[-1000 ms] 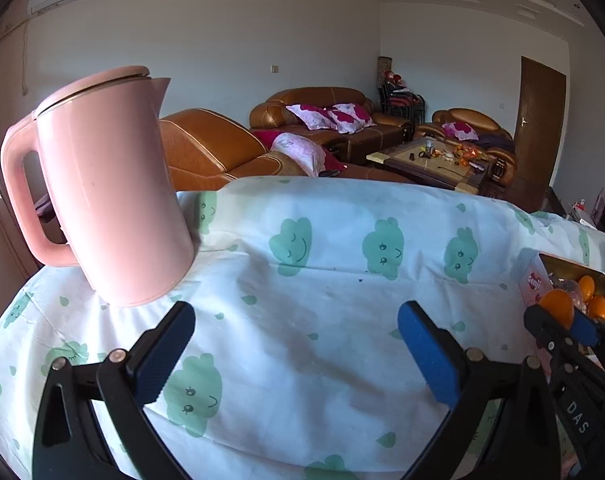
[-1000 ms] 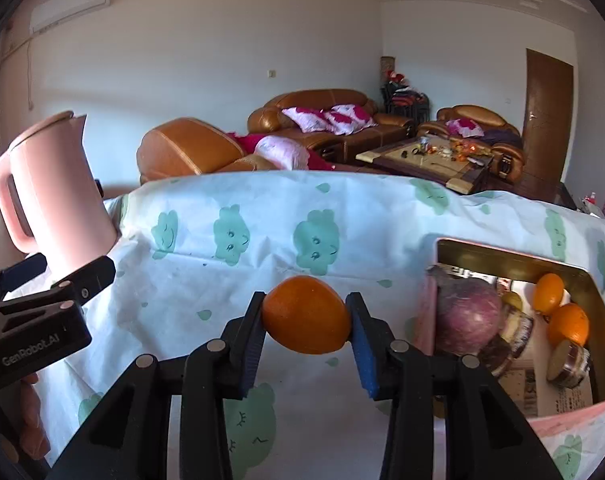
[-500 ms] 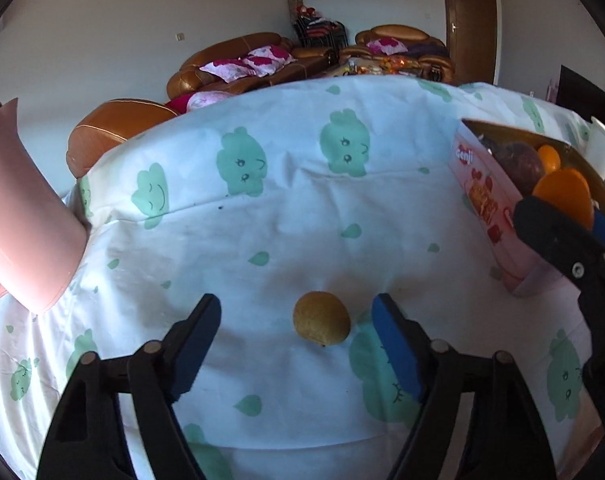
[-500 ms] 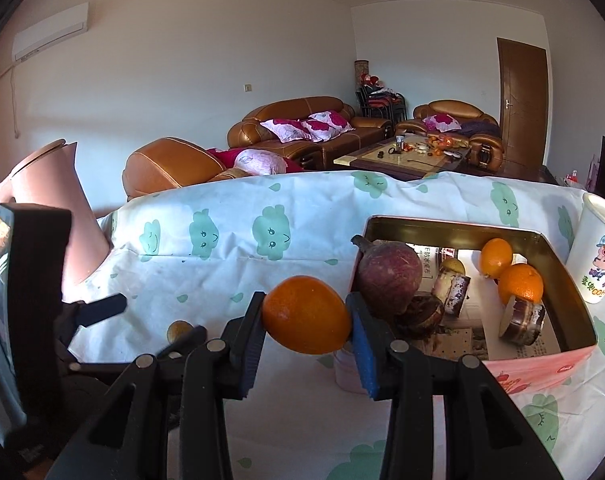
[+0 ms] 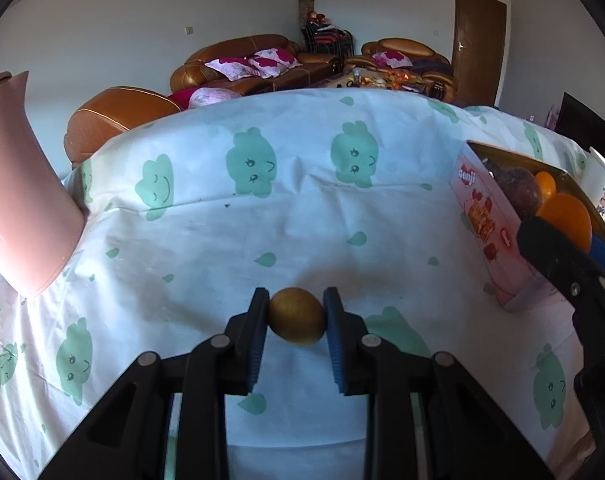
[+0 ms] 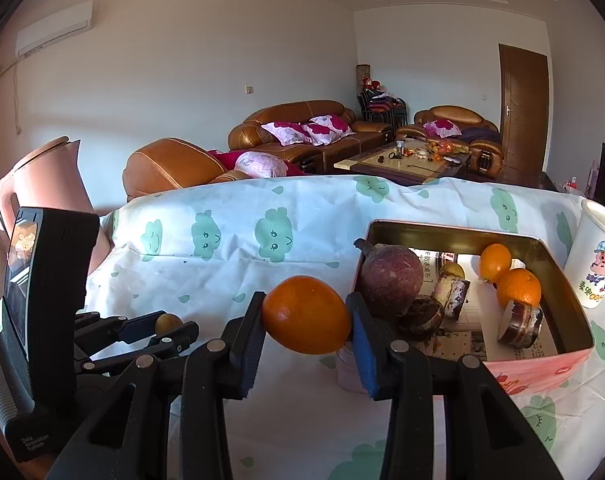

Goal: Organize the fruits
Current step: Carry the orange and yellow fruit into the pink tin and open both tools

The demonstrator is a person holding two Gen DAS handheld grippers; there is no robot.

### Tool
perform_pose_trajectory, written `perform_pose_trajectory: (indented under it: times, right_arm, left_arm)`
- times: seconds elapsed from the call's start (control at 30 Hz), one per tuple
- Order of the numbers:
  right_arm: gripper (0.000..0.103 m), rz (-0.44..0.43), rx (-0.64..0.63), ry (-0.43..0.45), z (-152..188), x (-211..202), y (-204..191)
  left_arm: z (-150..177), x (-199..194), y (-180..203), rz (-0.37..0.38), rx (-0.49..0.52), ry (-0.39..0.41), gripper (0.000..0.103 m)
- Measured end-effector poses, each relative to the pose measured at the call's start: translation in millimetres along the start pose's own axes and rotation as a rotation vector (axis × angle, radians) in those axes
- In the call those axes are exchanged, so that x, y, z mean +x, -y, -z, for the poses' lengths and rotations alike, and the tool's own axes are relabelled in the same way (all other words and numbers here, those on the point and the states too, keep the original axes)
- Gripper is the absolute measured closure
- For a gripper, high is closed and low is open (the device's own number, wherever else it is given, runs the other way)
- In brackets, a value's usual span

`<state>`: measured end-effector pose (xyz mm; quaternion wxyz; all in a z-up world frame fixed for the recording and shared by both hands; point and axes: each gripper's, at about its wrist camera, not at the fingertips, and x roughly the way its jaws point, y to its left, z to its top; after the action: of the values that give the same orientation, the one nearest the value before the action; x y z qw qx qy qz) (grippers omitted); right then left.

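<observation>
My left gripper [image 5: 296, 306] is shut on a small yellow-brown fruit [image 5: 297, 318] that sits low over the tablecloth. The right wrist view shows this same fruit [image 6: 167, 322] at the lower left, pinched in the left gripper [image 6: 170, 330]. An orange [image 6: 306, 314] is clamped in my right gripper [image 6: 307, 308], in the air just left of the pink tin box [image 6: 454, 227]. That box holds a purple fruit [image 6: 390, 276], two oranges [image 6: 518, 286] and a small yellow fruit [image 6: 452, 269]. From the left wrist view, the box [image 5: 478, 208] and the held orange [image 5: 566, 216] lie at the right.
A pink kettle [image 5: 22, 200] stands at the table's left edge. A white cartoon mug [image 6: 598, 256] is to the right of the box. Small jars [image 6: 520, 322] lie inside the box. The white cloth [image 5: 262, 232] with green prints covers the table; sofas stand beyond it.
The left gripper swung down and right, away from the kettle, came over the small fruit and closed on it. The right gripper kept the orange and shifted slightly toward the box.
</observation>
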<state>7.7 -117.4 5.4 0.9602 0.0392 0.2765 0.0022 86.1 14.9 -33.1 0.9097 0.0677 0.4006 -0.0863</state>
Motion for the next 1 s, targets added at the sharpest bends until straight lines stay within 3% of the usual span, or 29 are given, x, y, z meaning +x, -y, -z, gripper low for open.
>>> perform_pose_trajectory:
  times: [0.3, 0.37, 0.5, 1.0]
  right_arm:
    - [0.061, 0.035, -0.058, 0.076, 0, -13, -9]
    - [0.061, 0.04, -0.059, 0.077, 0, -15, -8]
    - [0.061, 0.016, -0.044, 0.071, 0, -21, 3]
    - [0.061, 0.092, -0.012, 0.129, 3, -60, 84]
  left_arm:
    - [0, -29, -2, -0.074, -0.032, 0.16, 0.074]
    - [0, -35, -5, -0.053, -0.053, 0.19, 0.074]
    - [2, -45, -7, 0.071, -0.104, 0.228, 0.074]
    - [4, -67, 66, 0.054, -0.056, 0.289, 0.074]
